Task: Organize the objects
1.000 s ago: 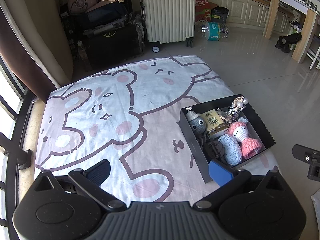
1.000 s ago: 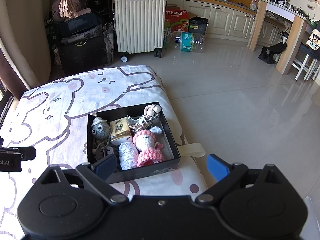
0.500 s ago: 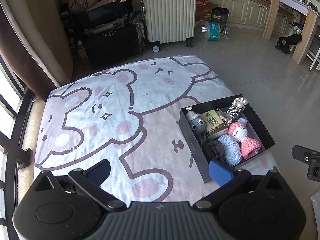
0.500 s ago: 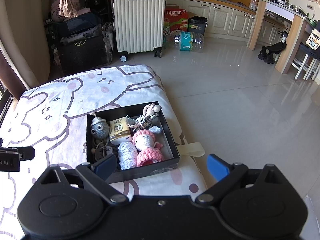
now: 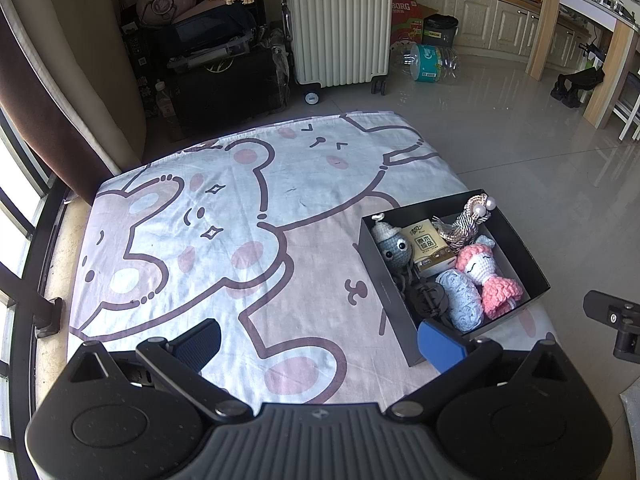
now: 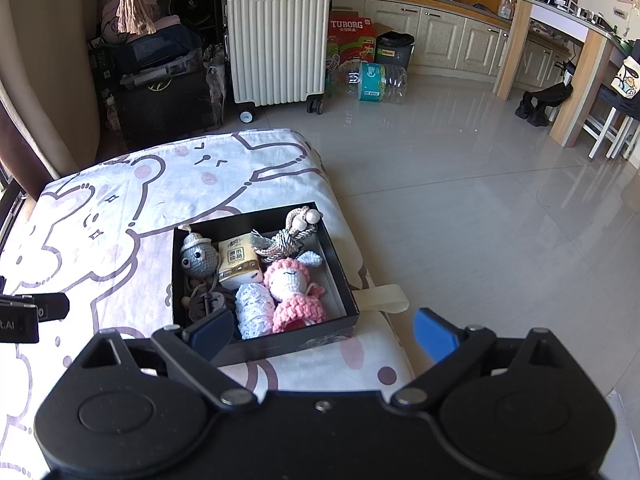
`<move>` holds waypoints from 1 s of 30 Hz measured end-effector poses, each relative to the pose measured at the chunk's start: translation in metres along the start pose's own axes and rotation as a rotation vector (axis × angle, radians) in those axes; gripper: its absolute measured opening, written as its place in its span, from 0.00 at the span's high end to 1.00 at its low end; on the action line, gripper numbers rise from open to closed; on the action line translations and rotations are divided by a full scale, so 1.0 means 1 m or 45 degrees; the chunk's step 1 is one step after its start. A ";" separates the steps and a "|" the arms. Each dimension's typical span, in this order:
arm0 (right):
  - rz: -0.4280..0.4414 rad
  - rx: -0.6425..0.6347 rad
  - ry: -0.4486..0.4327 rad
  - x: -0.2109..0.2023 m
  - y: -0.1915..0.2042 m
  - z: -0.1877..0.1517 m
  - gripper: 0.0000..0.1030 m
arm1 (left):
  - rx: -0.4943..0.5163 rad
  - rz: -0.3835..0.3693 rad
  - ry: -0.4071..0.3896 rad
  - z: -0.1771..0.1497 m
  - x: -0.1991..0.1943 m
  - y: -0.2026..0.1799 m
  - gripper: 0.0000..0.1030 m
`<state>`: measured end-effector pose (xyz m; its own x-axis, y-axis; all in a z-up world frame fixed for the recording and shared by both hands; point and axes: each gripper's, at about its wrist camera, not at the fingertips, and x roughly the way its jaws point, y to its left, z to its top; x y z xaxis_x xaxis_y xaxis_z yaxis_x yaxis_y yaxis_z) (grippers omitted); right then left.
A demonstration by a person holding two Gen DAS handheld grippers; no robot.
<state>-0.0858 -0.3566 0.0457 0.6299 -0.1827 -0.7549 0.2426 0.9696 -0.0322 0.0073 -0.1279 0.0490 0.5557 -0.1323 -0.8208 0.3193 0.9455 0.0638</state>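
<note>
A black open box [image 5: 384, 280] [image 6: 178, 264] sits on the right side of a bed with a cartoon bear sheet [image 5: 224, 220] [image 6: 104, 216]. It holds a grey crochet doll [image 5: 394, 246] [image 6: 196, 258], a tissue pack [image 5: 426, 244] [image 6: 238, 262], a rope toy with pearls [image 5: 466, 220] [image 6: 294, 232], a pink crochet doll [image 5: 488, 276] [image 6: 294, 292], a light blue crochet piece [image 5: 460, 298] [image 6: 252, 308] and a dark tangled item [image 5: 426, 296] [image 6: 204, 300]. My left gripper [image 5: 320, 340] is open and empty, above the bed's near edge. My right gripper [image 6: 324, 332] is open and empty, just in front of the box.
A white suitcase [image 5: 340, 24] [image 6: 276, 40], dark bags and boxes [image 5: 216, 68] stand beyond the bed. A water bottle pack [image 6: 376, 80] lies on the tiled floor. A window rail [image 5: 24, 280] runs along the left. Kitchen cabinets and a wooden counter [image 6: 560, 72] are at the right.
</note>
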 end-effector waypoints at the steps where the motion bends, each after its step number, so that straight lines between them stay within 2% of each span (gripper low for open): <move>1: 0.000 -0.001 0.000 0.000 0.000 0.000 0.05 | 0.000 0.000 0.000 0.000 0.000 0.000 0.00; 30: 0.000 -0.003 0.000 0.001 0.000 0.000 0.05 | -0.006 -0.009 0.004 -0.001 0.000 0.000 0.00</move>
<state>-0.0857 -0.3570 0.0449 0.6301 -0.1829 -0.7546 0.2411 0.9699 -0.0338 0.0069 -0.1274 0.0484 0.5513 -0.1379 -0.8228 0.3196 0.9459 0.0557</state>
